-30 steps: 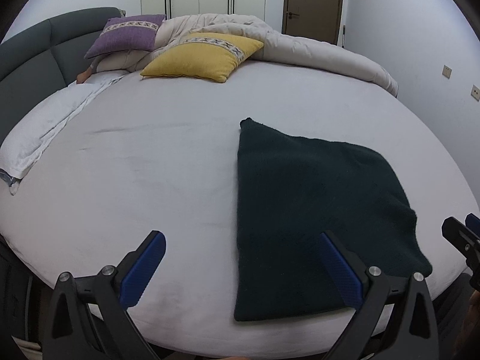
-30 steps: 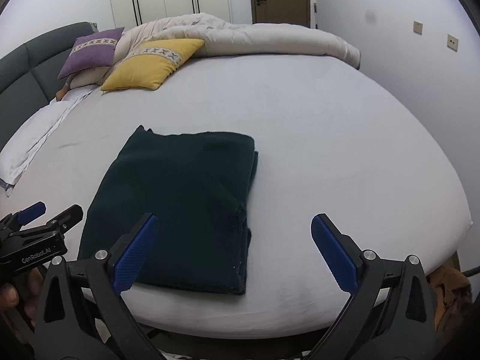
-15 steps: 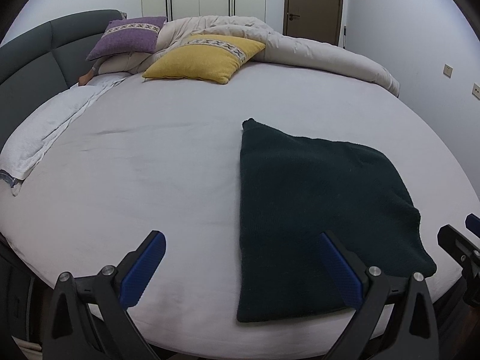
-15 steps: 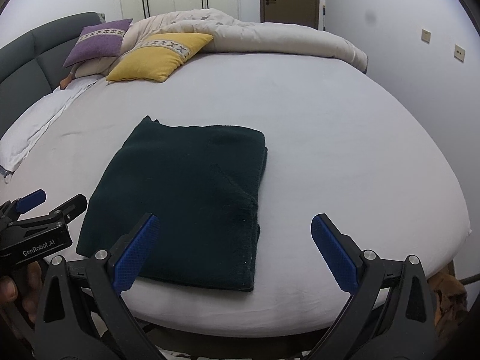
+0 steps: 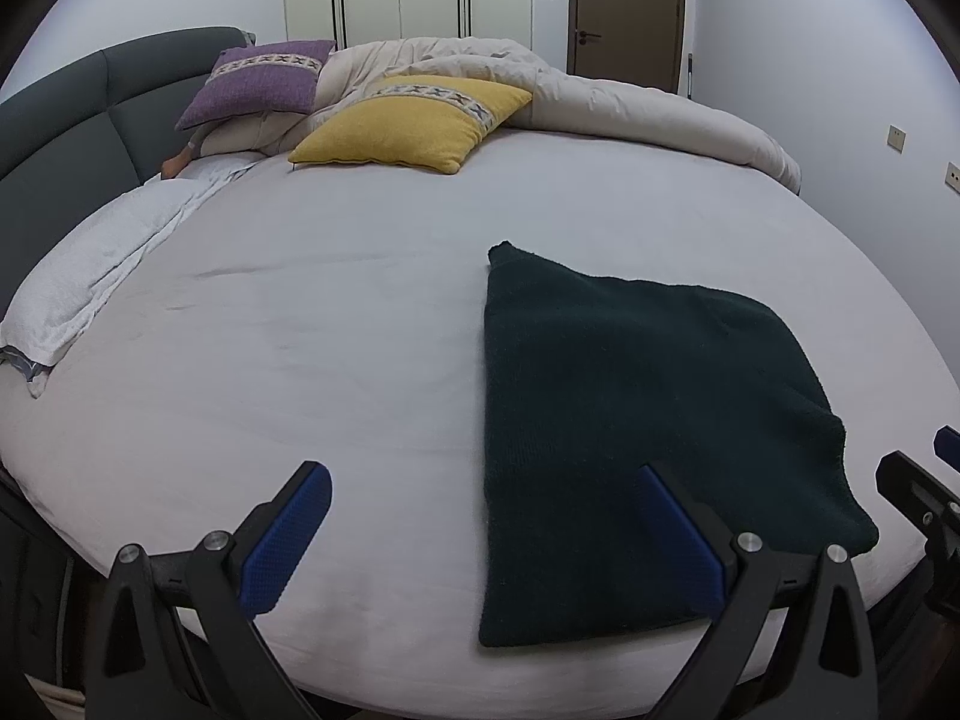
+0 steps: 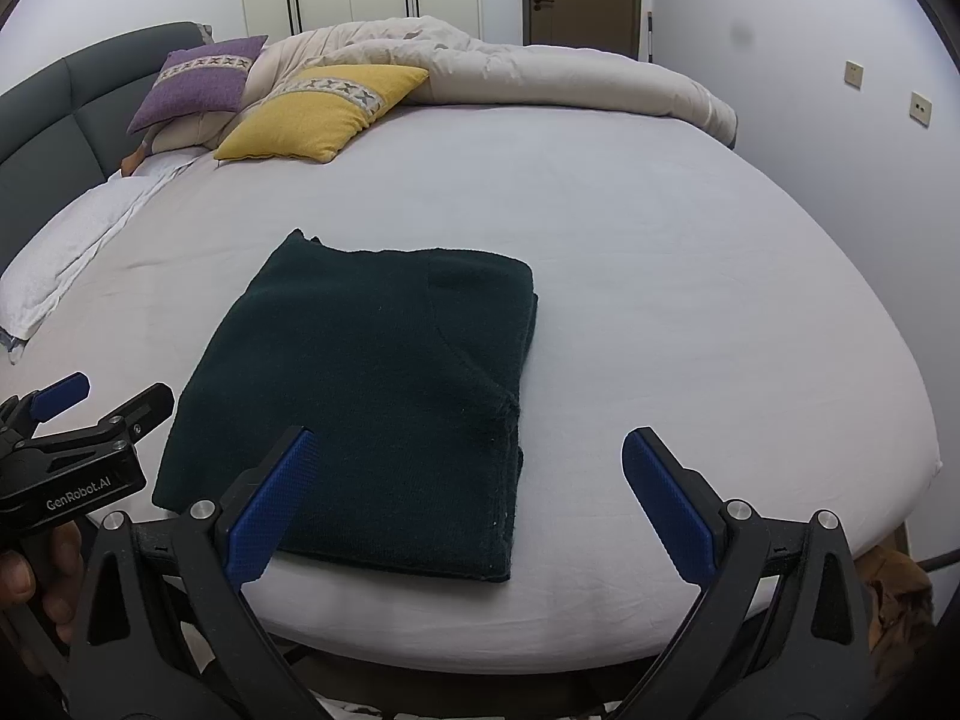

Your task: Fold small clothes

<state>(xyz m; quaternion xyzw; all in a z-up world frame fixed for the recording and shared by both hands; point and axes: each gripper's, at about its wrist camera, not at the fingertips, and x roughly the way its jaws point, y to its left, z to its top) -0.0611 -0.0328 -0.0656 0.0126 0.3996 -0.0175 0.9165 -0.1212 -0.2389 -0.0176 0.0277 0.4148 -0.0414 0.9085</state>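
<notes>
A dark green knitted garment (image 6: 372, 396) lies folded into a flat rectangle near the front edge of the bed; it also shows in the left wrist view (image 5: 636, 420). My left gripper (image 5: 480, 534) is open and empty, held above the bed's front edge, its right finger over the garment's near left part. My right gripper (image 6: 468, 498) is open and empty above the garment's near right corner. The left gripper also shows at the left of the right wrist view (image 6: 90, 414).
The round bed has a pale sheet (image 6: 690, 300). A yellow pillow (image 6: 324, 111), a purple pillow (image 6: 198, 81) and a bunched beige duvet (image 6: 540, 78) lie at the back. A white folded towel (image 5: 90, 276) lies at the left. A grey headboard (image 5: 66, 132) stands behind.
Both grippers have drawn slightly back and up from the bed. The garment lies still, and both grippers stay open.
</notes>
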